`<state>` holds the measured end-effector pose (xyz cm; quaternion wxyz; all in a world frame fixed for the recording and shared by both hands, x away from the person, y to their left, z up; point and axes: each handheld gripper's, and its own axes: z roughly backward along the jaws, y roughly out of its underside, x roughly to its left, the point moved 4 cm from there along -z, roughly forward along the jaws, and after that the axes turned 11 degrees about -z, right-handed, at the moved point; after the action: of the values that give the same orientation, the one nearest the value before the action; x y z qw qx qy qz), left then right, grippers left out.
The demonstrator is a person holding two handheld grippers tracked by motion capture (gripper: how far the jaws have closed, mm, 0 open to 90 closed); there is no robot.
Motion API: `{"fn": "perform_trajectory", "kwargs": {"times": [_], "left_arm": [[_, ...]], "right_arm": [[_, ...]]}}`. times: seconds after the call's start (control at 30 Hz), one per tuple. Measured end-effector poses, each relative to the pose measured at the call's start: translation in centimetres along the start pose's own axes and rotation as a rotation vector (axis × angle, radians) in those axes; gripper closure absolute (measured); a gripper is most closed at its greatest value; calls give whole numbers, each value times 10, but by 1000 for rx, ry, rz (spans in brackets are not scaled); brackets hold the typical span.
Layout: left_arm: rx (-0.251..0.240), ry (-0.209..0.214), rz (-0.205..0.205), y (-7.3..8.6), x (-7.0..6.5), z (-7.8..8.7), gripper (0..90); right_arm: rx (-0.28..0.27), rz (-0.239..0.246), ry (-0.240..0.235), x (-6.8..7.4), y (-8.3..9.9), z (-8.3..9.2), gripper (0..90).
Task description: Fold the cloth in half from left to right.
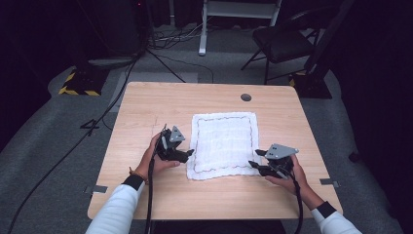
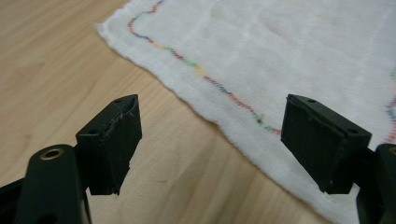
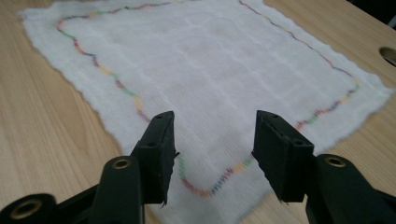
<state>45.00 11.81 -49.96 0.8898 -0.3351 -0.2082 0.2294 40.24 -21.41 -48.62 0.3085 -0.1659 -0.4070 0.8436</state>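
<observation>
- My left gripper (image 1: 187,152), jaws released, sits at the cloth's (image 1: 224,144) 9 o'clock edge.
- My right gripper (image 1: 255,165), jaws released, hovers at its 4 o'clock corner on the tabletop (image 1: 146,107).

White sleeves with dark cuffs; black two-jaw left gripper (image 1: 187,152) and right gripper (image 1: 255,160), each topped by a grey triangular plate, trailing black cables.

Two black fingers (image 3: 159,154) of the right gripper (image 3: 212,158) stand apart above the near corner of a white cloth (image 3: 210,60) edged in wavy multicoloured stitching, lying flat on a light wooden surface (image 3: 42,140); nothing sits between them.
</observation>
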Motion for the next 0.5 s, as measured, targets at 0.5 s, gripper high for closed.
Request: {"fn": "perform_trajectory", "kwargs": {"times": [0.5], "left_arm": [[6, -62, 122, -13, 49, -27, 212]], "right_arm": [[12, 133, -195, 85, -52, -68, 497]]}}
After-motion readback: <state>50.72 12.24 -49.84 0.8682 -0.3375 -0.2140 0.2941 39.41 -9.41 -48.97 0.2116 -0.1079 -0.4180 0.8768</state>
